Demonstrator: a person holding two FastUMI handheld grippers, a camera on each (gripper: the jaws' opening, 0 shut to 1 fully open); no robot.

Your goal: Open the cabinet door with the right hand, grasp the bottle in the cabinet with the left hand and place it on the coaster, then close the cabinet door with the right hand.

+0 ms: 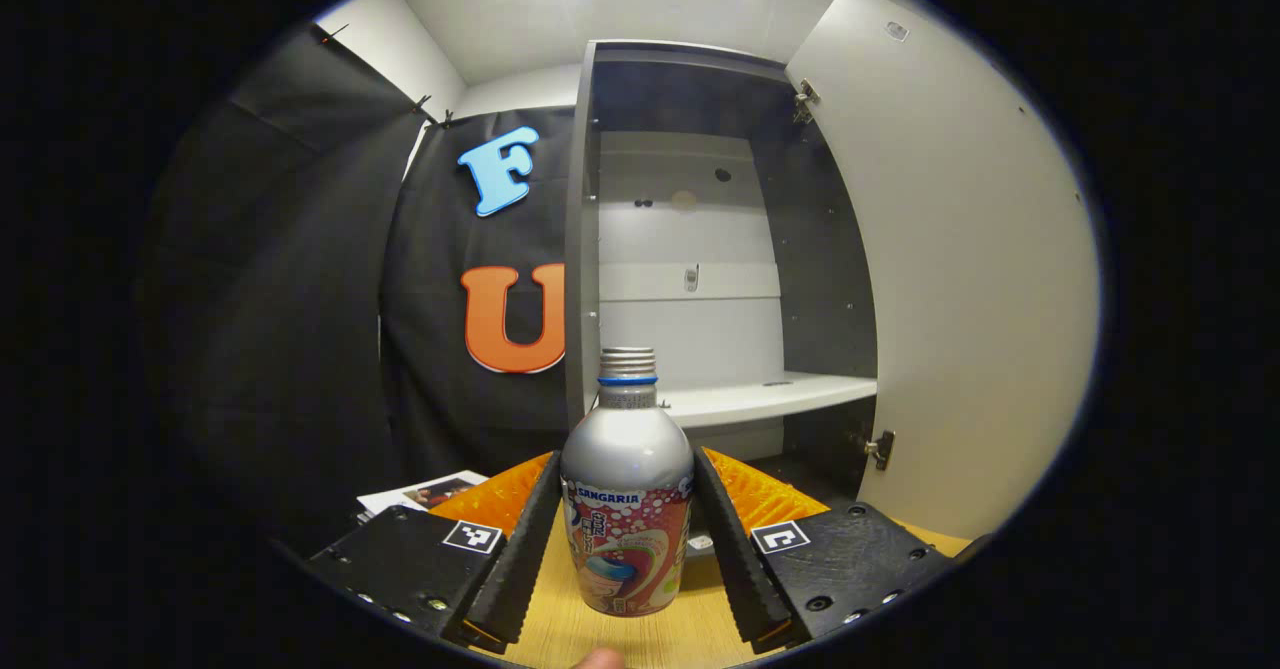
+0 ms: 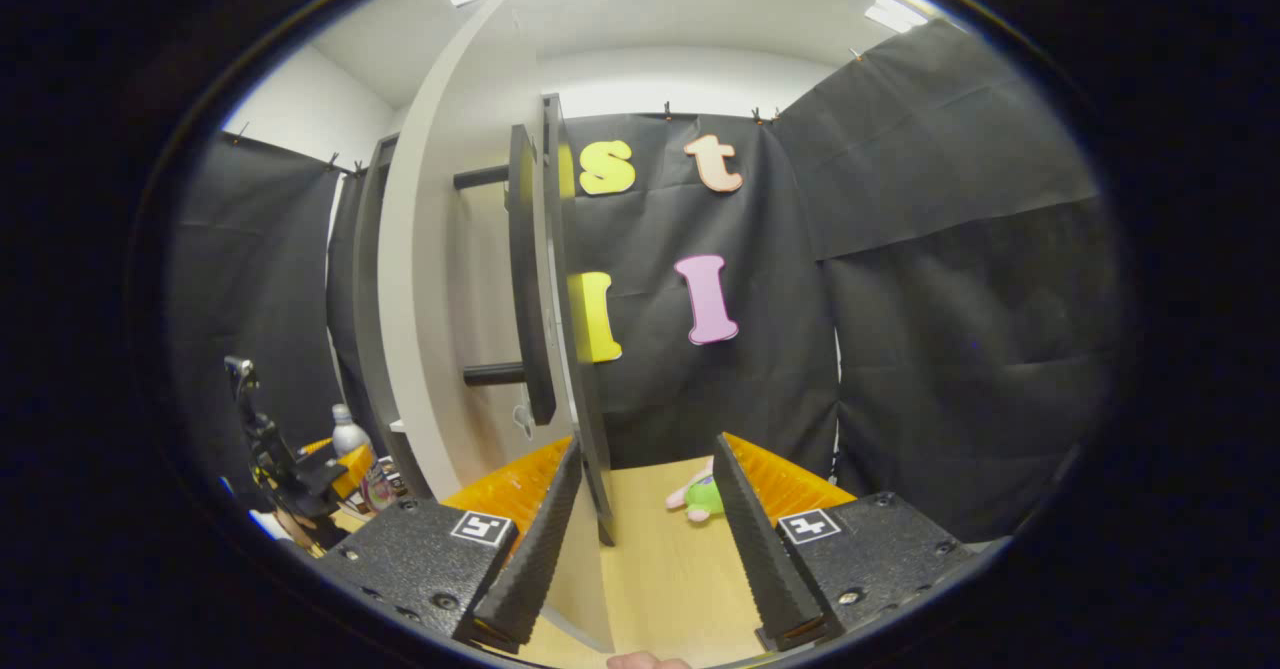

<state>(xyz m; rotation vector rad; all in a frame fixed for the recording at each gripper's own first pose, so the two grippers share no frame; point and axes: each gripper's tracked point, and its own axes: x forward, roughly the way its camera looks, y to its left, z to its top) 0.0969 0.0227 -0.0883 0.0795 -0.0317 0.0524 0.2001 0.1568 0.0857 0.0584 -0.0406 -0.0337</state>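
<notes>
The right gripper has its fingers spread, the open cabinet door seen edge-on between them — its dark handle sticks out. Farther left, the left gripper holds an upright bottle. A small plush toy lies on the wooden table.

"SANGARIA" printed on the bottle

The cabinet door stands wide open, leaving the shelf reachable. In the right gripper view the door's edge blocks the gap between the fingers.
</notes>
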